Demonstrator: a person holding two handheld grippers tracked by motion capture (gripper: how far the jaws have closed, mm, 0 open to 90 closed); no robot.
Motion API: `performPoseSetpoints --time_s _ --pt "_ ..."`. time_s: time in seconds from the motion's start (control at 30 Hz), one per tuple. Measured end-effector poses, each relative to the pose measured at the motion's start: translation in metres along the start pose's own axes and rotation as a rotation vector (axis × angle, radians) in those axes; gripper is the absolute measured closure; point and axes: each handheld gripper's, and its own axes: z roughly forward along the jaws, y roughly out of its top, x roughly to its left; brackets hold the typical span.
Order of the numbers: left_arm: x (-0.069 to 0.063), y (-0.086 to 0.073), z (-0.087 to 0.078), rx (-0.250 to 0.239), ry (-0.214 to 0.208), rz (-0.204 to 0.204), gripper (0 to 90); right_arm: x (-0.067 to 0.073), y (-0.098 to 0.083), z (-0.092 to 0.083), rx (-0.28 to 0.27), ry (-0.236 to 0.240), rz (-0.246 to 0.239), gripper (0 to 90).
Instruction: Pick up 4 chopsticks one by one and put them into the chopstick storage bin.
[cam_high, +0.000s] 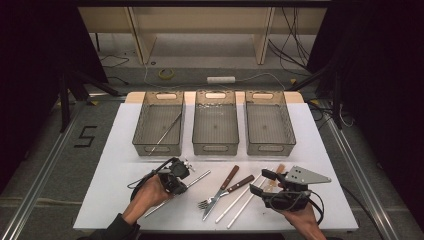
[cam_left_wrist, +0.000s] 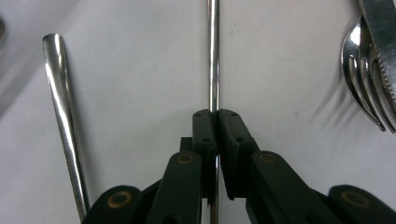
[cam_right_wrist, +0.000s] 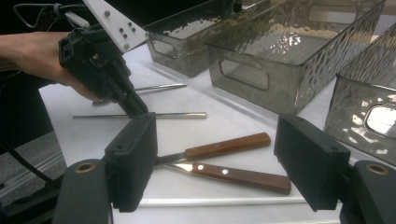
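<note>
Metal rod (cam_left_wrist: 214, 56) lies flat on the white table (cam_left_wrist: 140, 93), running toward 12 o'clock from the left gripper (cam_left_wrist: 215, 114), whose jaws are clamped on it.

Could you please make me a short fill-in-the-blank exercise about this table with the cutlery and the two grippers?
1. The left gripper is shut on a thin metal ____.
2. Behind the cutlery stand ____ clear bins in a row.
3. The knife and the fork have handles made of ____.
4. The jaws of the right gripper stand ____.

Missing words: rod; three; wood; open
</note>
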Motion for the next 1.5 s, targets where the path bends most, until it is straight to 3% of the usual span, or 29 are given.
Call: performPoseSetpoints --time_s 0.2,0.63,1.5 --pt "0.005 -0.001 -0.011 -0.034 -0.007 -0.005 85.0 -0.001 0.0 -0.001 -0.005 -0.002 0.006 31.6" --pt "0.012 -0.002 -0.026 -0.054 -0.02 -0.007 85.2 -0.001 0.0 -0.001 -0.004 -0.003 0.009 31.8" --pt "0.031 -0.009 -0.062 -0.198 0.013 -0.1 85.2 -0.002 0.0 -0.002 -0.006 -0.007 0.012 32.1"
